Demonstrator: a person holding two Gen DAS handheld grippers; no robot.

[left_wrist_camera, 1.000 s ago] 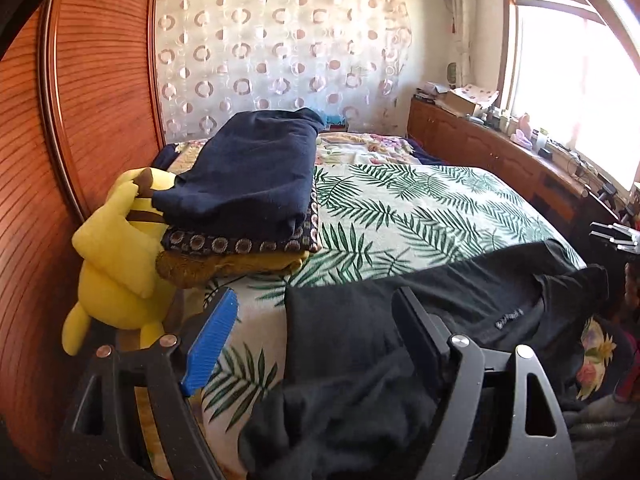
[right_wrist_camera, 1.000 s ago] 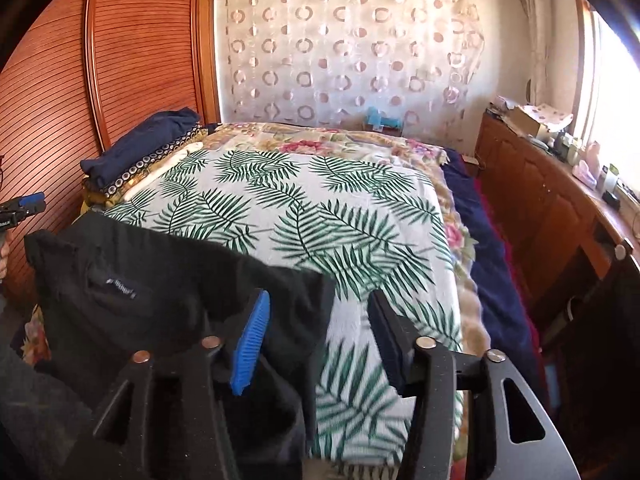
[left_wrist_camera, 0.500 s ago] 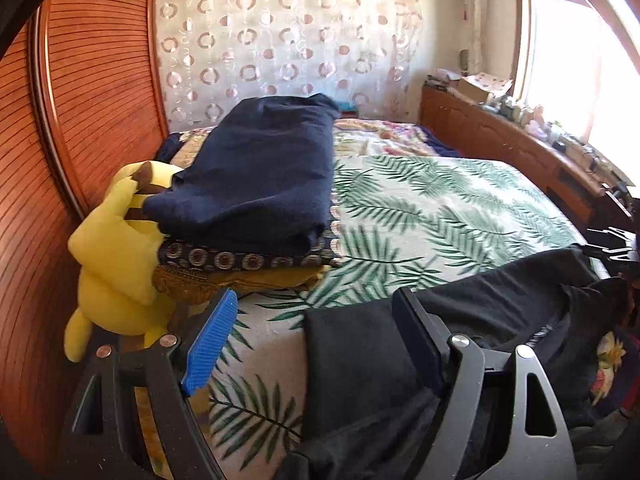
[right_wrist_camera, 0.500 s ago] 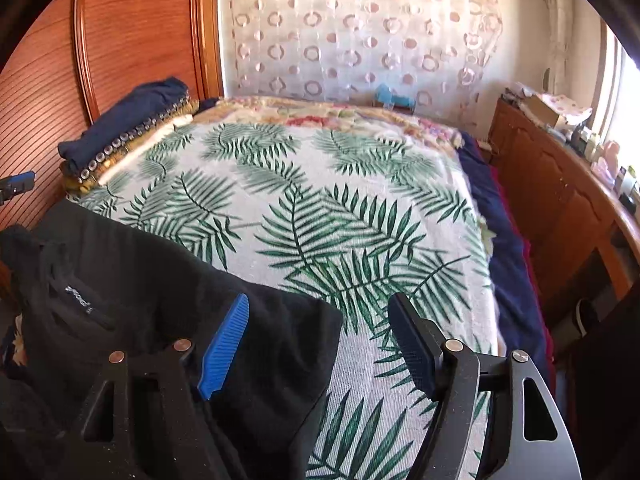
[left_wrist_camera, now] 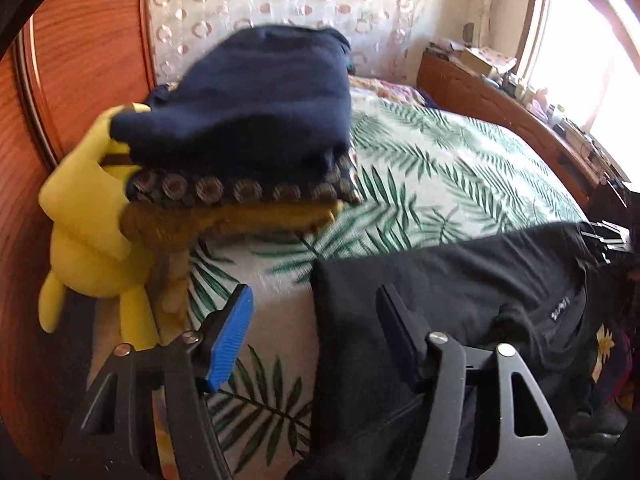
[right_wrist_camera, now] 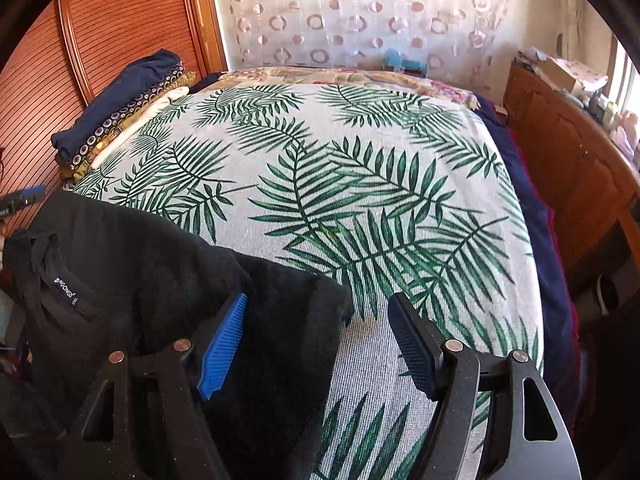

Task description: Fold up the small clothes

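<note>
Palm-leaf bedspread covers the bed beside reddish slatted wardrobe doors.

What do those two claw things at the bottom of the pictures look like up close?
Both look alike. The left gripper and the right gripper each have two matte black fingers shaped like open triangular frames with cut-out holes, joined by round silver pins. On each, one pad is bright blue and ribbed, and the facing pad is black with a fine grid texture. No cables, sleeves or printed markings show.
</note>
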